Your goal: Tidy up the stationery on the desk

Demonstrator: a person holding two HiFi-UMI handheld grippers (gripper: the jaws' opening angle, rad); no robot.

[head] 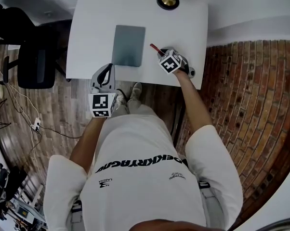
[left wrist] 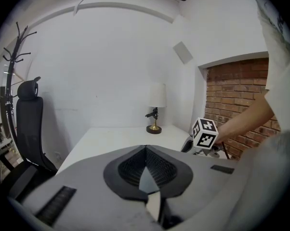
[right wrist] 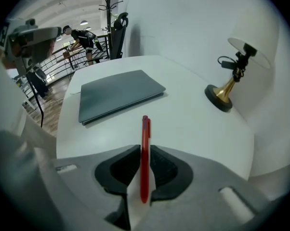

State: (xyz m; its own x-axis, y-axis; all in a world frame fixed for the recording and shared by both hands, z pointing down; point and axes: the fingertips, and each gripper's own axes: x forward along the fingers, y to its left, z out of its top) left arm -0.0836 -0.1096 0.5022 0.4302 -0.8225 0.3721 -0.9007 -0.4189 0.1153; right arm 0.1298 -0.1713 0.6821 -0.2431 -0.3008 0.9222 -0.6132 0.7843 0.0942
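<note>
A red pen [right wrist: 145,158] stands between the jaws of my right gripper [right wrist: 144,150], and the pads press on its barrel, its clip end pointing away over the white desk [right wrist: 198,129]. In the head view the right gripper [head: 160,54] hovers over the desk's right front part, with the red pen [head: 154,47] sticking out toward the grey notebook [head: 128,45]. My left gripper [head: 105,72] is at the desk's near edge, off the surface. Its jaws are shut with nothing between them [left wrist: 146,150]. The grey notebook [right wrist: 118,94] lies flat and closed in the desk's middle.
A brass-footed desk lamp [head: 167,0] stands at the desk's far edge. A black office chair [head: 36,61] is left of the desk, with cables [head: 24,114] on the wooden floor. A brick wall [head: 241,95] runs along the right.
</note>
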